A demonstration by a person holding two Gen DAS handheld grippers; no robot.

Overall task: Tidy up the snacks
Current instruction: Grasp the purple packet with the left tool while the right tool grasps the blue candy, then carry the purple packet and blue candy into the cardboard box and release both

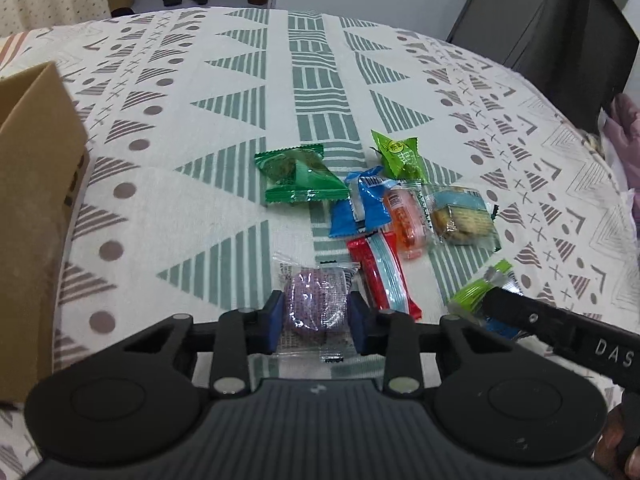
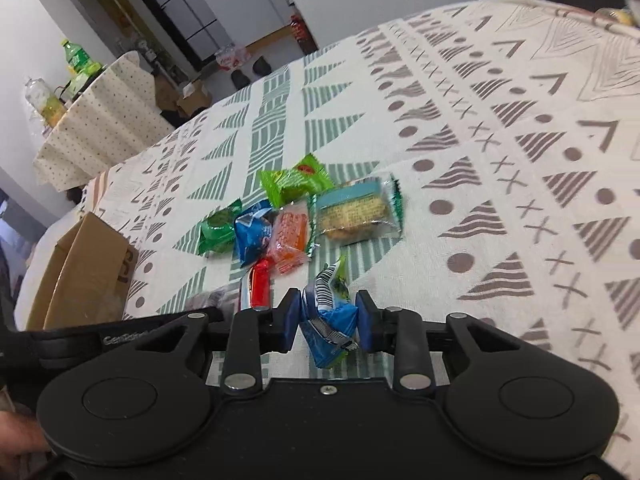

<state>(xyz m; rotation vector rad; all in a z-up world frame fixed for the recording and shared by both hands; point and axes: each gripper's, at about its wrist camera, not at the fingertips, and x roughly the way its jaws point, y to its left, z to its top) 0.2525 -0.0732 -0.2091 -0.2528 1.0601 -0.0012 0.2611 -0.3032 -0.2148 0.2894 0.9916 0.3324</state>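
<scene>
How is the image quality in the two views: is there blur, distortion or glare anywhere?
Left wrist view: strong fisheye bending, the tablecloth edge curves; the snacks look sharp, with small glints on the purple snack wrapper. Right wrist view: tilted and softer, the cracker pack and the cardboard box slightly smeared; the blue-green packet is clearer. Even light, faint shadows.

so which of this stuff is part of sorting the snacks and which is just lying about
Part of the job:
- purple cake in clear wrapper, in left tongs
- blue-green foil packet, in right tongs
- brown cardboard box
- loose snack pile, e.g. red stick packet

Lying about:
- green plastic bottle
- patterned tablecloth
</scene>
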